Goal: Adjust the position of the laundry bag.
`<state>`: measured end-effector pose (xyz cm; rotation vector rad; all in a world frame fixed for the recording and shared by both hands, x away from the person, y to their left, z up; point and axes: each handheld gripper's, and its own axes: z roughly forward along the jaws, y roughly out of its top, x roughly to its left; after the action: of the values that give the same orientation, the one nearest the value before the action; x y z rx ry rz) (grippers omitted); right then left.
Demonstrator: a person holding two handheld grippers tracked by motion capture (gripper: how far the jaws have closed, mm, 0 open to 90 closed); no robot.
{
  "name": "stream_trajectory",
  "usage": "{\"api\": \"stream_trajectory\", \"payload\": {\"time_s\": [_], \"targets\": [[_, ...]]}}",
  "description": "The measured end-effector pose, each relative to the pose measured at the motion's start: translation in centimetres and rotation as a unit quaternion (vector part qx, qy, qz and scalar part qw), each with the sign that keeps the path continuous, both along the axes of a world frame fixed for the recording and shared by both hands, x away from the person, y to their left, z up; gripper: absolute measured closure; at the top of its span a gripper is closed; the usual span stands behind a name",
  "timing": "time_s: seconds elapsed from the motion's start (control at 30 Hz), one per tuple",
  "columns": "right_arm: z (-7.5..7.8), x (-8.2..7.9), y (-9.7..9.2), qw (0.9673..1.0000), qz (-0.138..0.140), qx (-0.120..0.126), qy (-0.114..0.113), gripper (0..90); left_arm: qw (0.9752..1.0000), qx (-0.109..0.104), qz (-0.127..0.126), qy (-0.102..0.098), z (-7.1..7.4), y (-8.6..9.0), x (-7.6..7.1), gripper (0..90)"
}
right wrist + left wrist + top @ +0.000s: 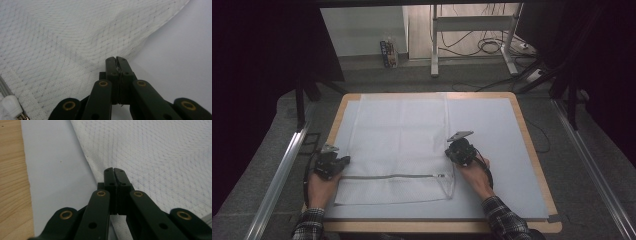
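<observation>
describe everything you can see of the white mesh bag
The white mesh bag looks like a flat, rectangular laundry bag of fine, see-through netting, lying spread out on the pale blue mat. A zipper crosses it near the person's end, its white pull at the right. The left gripper pinches its left edge and the right gripper its right edge, both shut on the fabric, which puckers slightly at each pinch.
</observation>
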<state>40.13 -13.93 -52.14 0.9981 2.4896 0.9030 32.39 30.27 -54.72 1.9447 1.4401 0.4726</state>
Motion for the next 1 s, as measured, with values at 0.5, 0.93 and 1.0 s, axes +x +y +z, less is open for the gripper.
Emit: {"api": "stream_trajectory", "payload": {"time_s": [0.5, 0.93, 1.0], "targets": [[0.5, -0.8, -1.8, 0.9999, 0.012, -0.004, 0.003, 88.1, 0.9989, -0.001, -0.046, 0.008, 0.3, -0.9, -0.2, 90.0], [1.5, -2.3, -6.0, 0.9996, 0.003, 0.012, 0.027, 88.0, 0.9943, 0.011, -0.106, 0.002, 0.8, -3.9, -0.6, 90.0], [1.8, -2.7, -6.4, 0.9995, 0.003, 0.013, 0.028, 88.0, 0.9934, 0.015, -0.113, 0.003, 0.8, -4.4, -0.8, 90.0]]}}
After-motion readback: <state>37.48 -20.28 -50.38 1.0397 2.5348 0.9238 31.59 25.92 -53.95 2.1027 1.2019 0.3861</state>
